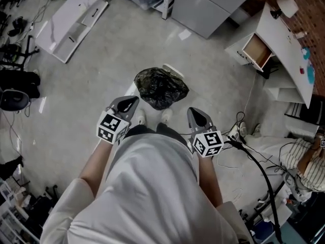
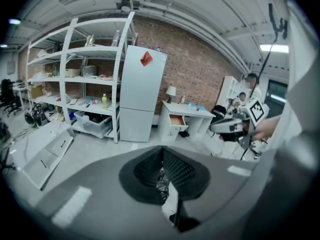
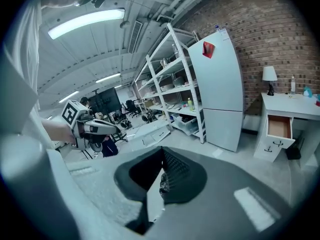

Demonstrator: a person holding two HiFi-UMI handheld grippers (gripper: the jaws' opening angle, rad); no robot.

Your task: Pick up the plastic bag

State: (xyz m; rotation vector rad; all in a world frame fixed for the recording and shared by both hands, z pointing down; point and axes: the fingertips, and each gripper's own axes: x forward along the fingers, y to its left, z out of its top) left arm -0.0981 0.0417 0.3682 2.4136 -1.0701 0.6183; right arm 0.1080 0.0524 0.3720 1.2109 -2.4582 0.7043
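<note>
Grey concrete floor (image 1: 101, 75), brick wall (image 2: 200, 69), white shelving (image 2: 95, 51), pale fridge (image 2: 142, 94), white desk (image 2: 192, 111)

Cool, even indoor light fills the room, brightest from a ceiling tube (image 3: 86, 23) overhead and a second strip (image 2: 274, 48) at the far right. The pale floor (image 1: 101, 70) carries soft glare patches and faint shadows (all soft-edged). Both gripper views bow strongly toward black corners. The left hand-held gripper (image 2: 162, 156) and right hand-held gripper (image 3: 162, 156) sit blurred close to the lens.
</note>
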